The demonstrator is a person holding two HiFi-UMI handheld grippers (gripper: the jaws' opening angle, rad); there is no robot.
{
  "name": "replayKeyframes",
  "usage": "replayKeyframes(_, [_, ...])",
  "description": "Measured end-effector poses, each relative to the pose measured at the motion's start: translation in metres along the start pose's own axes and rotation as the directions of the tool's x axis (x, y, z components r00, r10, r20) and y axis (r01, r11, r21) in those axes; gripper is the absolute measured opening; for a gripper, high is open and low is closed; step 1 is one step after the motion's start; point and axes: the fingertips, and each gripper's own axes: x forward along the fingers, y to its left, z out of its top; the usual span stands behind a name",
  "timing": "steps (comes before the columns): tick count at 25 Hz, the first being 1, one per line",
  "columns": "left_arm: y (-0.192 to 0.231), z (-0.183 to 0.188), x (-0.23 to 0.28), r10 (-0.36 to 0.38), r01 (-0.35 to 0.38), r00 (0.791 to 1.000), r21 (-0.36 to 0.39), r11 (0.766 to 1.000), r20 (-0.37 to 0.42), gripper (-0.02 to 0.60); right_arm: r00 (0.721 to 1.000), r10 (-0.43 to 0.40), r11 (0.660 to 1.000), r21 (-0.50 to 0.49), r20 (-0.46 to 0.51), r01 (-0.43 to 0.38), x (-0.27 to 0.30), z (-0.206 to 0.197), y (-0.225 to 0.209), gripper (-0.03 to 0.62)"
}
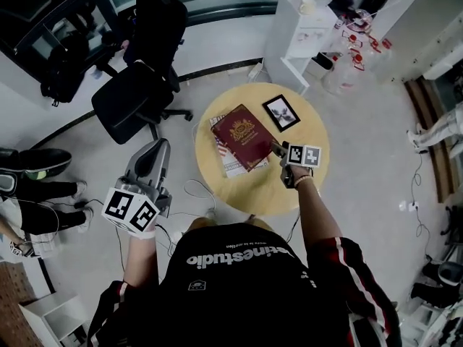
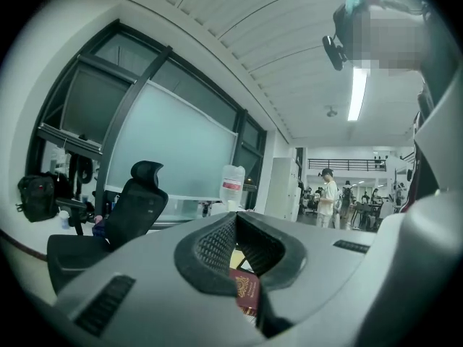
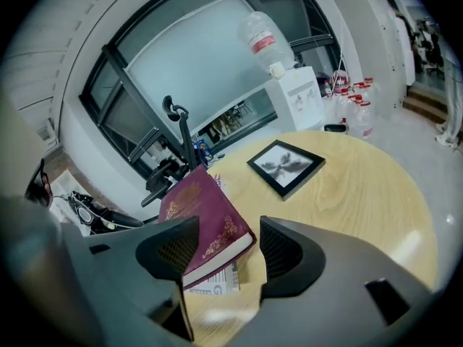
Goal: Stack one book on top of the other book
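Note:
A dark red book (image 1: 244, 134) with gold print lies slantwise on top of a white book (image 1: 230, 163) on the round wooden table (image 1: 289, 186). My right gripper (image 1: 275, 149) sits at the red book's near right corner. In the right gripper view its jaws (image 3: 228, 248) stand open with that corner of the red book (image 3: 199, 212) between them; the white book (image 3: 217, 280) shows underneath. My left gripper (image 1: 163, 144) hangs off the table to the left, over the floor, pointing level. Its fingertips (image 2: 236, 226) meet with nothing held; the red book (image 2: 246, 289) shows through the slit behind them.
A black picture frame (image 1: 281, 112) lies flat on the table behind the books, also the picture frame (image 3: 286, 166) in the right gripper view. A black office chair (image 1: 137, 92) stands left of the table. A white water dispenser (image 1: 300, 27) stands beyond it. Cables trail on the floor.

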Motion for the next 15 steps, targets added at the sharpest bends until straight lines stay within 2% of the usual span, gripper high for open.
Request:
replayKeyframes(5, [-0.004,0.0,-0.007,0.061,-0.061,0.998,-0.005,0.998,-0.001,0.015,0.998,0.035,0.998,-0.051,-0.057,-0.038,0.016,0.0,0.001,0.267])
replayKeyframes(11, [-0.005,-0.001,-0.018,0.102,-0.102,0.995,0.006,0.995,-0.006,0.015,0.992,0.061,0.997,-0.043,-0.106,-0.066,0.029,-0.004,0.005,0.261])
replayKeyframes(15, [-0.004,-0.006,-0.027,0.122,-0.122,0.993,0.005,0.993,-0.006,0.015,0.993,0.063,0.998,-0.022,-0.102,-0.066,0.033,-0.008,0.005,0.252])
